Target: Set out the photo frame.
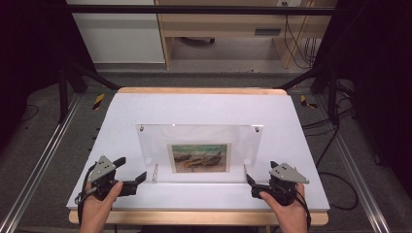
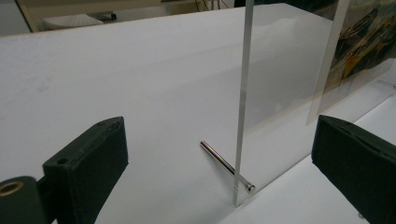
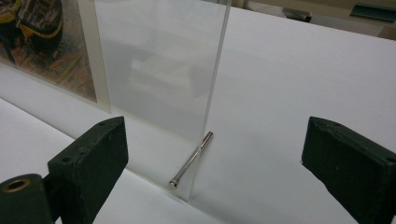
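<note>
Left gripper (image 1: 132, 175) and right gripper (image 1: 249, 180) jaws wide, flanking clear frame (image 1: 199, 153), no legible writing

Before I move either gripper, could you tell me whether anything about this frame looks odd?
The clear acrylic frame stands upright, propped on thin metal pins: the left pin and the right pin each stick out at a bottom corner. The boat picture sits straight. Nothing looks damaged or spilled.

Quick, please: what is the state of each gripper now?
Left gripper: open, holding nothing, at the frame's left edge.
Right gripper: open, holding nothing, at its right edge.
</note>
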The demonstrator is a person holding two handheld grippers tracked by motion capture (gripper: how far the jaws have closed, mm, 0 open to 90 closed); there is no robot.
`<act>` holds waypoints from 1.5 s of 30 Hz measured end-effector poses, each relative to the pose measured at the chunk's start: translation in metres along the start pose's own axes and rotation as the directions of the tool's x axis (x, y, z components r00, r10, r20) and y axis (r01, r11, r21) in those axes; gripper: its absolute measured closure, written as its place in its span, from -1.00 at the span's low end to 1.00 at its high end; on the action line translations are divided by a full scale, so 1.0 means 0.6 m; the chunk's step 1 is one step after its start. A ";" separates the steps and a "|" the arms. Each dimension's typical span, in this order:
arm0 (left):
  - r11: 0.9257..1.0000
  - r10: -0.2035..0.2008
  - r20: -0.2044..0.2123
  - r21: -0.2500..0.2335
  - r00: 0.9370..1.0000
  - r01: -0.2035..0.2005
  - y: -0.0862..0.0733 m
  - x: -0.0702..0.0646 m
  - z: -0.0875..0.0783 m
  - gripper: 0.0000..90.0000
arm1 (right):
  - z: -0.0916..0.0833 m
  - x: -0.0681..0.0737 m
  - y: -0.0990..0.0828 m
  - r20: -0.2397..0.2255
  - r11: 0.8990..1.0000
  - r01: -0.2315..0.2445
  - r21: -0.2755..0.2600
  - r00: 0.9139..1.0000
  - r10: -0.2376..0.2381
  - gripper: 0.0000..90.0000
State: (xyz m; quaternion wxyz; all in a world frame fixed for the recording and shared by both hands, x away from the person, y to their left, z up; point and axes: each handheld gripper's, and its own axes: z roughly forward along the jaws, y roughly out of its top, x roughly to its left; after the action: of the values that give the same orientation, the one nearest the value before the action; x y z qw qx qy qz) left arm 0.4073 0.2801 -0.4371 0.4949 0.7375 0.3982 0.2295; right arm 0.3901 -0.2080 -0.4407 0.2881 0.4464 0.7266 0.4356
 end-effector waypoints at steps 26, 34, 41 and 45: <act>0.998 0.050 -0.120 0.032 0.991 -0.047 -0.010 0.028 -0.023 -0.90 | -0.035 -0.042 -0.030 0.077 0.999 -0.036 0.019 0.996 0.034 -0.82; 0.998 0.038 -0.169 0.059 0.985 -0.028 -0.016 0.049 -0.019 -0.89 | -0.032 -0.058 -0.032 0.112 0.998 -0.059 0.019 0.992 0.056 -0.81; 0.993 0.023 -0.189 0.119 0.982 0.000 -0.023 0.067 -0.004 -0.89 | -0.020 -0.070 -0.031 0.138 0.996 -0.081 0.032 0.988 0.076 -0.80; 0.990 0.022 -0.197 0.143 0.980 0.007 -0.024 0.074 0.004 -0.88 | -0.007 -0.078 -0.031 0.162 0.995 -0.088 0.050 0.984 0.079 -0.80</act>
State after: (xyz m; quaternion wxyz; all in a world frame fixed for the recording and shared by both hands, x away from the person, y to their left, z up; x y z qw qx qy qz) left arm 0.4293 0.3176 -0.4537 0.3979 0.7461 0.4580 0.2744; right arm 0.3994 -0.2558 -0.4540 0.3141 0.5179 0.6939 0.3893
